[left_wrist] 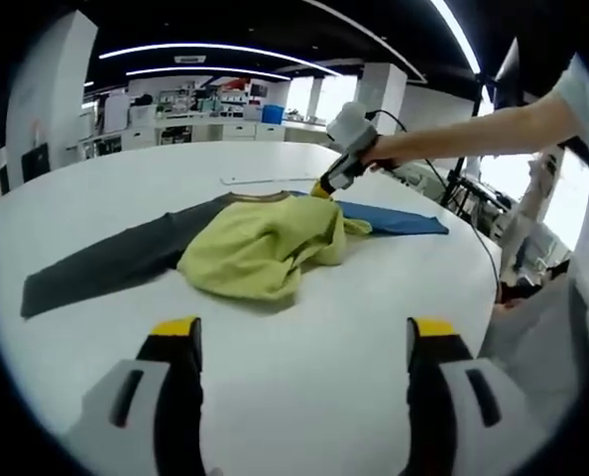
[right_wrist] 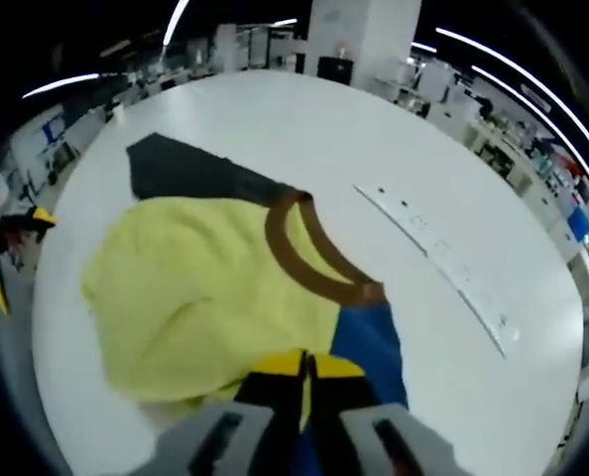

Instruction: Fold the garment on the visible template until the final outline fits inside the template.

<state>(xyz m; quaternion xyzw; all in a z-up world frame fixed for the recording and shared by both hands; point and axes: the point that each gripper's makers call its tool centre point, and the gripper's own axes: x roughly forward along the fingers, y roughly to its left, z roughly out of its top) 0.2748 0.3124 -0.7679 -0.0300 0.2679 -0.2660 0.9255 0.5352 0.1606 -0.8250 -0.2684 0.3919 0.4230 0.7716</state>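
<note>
The right gripper (right_wrist: 304, 369) pinches the shirt (left_wrist: 265, 243) at its yellow edge mid-table (left_wrist: 304, 367), while the left gripper (left_wrist: 304, 332) hovers wide over bare surface nearby.

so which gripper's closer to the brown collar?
Right. The right gripper is shut on the shirt beside its brown collar; the left gripper hovers open over bare table, short of the shirt.

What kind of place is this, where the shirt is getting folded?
Probably a large lab or workshop: a big white table holds the garment, long ceiling light strips run overhead, and cluttered benches and shelves line the far wall.
</note>
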